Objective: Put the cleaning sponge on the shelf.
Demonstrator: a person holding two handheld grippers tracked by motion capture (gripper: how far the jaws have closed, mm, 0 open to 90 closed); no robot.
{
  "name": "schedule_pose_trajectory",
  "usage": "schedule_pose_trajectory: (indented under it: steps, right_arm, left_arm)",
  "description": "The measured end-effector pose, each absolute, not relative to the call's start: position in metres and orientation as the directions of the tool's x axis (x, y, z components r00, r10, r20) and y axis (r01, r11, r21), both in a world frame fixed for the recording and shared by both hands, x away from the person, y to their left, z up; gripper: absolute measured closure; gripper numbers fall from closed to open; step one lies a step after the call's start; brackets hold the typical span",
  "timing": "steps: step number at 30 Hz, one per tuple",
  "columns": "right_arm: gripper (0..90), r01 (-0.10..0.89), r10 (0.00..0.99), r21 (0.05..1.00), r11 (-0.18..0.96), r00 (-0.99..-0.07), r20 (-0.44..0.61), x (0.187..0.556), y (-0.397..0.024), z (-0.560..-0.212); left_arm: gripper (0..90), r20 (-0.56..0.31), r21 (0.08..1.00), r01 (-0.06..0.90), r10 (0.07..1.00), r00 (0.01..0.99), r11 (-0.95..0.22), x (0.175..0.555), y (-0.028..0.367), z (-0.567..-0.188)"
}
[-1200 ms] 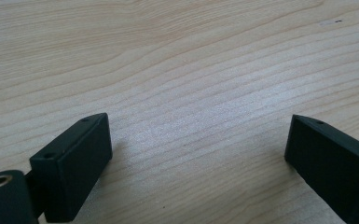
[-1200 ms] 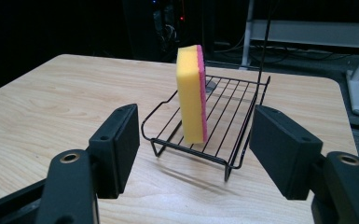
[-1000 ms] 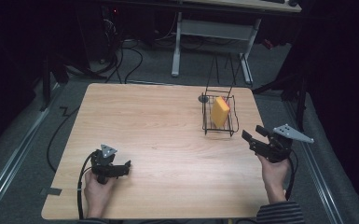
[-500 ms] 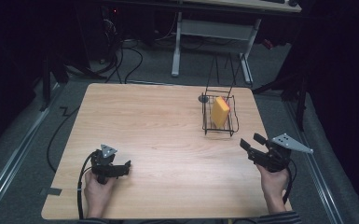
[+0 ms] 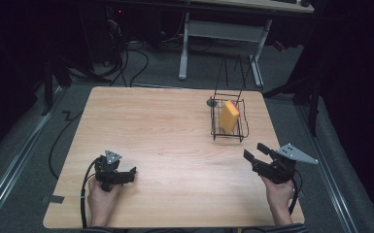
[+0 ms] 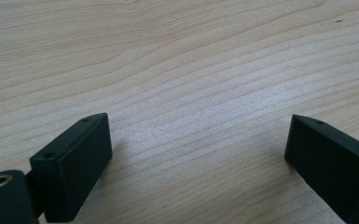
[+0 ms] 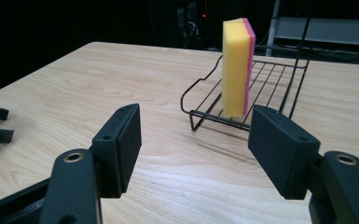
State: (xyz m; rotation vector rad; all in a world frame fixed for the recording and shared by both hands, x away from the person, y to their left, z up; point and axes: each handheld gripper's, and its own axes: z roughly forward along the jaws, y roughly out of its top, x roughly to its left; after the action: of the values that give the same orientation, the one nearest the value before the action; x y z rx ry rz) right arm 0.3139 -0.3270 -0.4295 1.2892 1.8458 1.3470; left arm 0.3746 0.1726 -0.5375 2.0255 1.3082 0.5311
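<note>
Right tongs (image 5: 255,156) at the bench's (image 5: 165,131) near right, spread, pinching nothing. Sponge (image 5: 229,116) stands upright on edge in the wire rack (image 5: 215,127), far right, apart from them. A small dark disc (image 5: 212,102), possibly a stopper, adjoins the rack. Left tongs (image 5: 126,175) near left, spread over bare wood.

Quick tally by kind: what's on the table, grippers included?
Upright yellow-and-pink sponge: 1
Black wire rack holding it: 1
Small dark round thing beside the rack, too small to identify: 1
Handheld black two-jaw grippers: 2, left gripper and right gripper, both open and empty
Total: 5
</note>
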Motion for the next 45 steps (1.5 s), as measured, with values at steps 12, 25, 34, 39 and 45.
schedule_pose_trajectory:
  steps: [12,25,34,39,45]
  right_arm:
    - [35.4,0.397,0.889,0.915,0.066,-0.44,0.127,0.316,-0.314,-0.44]
    - [35.5,0.408,0.888,0.909,0.079,-0.443,0.121,0.319,-0.307,-0.449]
    - [36.1,0.425,0.889,0.901,0.09,-0.443,0.12,0.324,-0.3,-0.46]
    - [36.4,0.438,0.889,0.893,0.099,-0.443,0.118,0.327,-0.296,-0.466]
    - [36.6,0.451,0.889,0.886,0.104,-0.442,0.121,0.33,-0.293,-0.472]
  left_arm:
    - [7.7,-0.016,0.714,0.641,0.909,0.417,-0.282,0.375,0.173,-0.538]
    - [7.8,-0.016,0.714,0.641,0.909,0.417,-0.282,0.375,0.173,-0.538]
    - [7.7,-0.015,0.714,0.641,0.909,0.417,-0.282,0.375,0.173,-0.538]
    - [7.7,-0.015,0.714,0.641,0.909,0.417,-0.282,0.375,0.173,-0.538]
    - [7.8,-0.015,0.714,0.641,0.909,0.417,-0.282,0.375,0.173,-0.537]
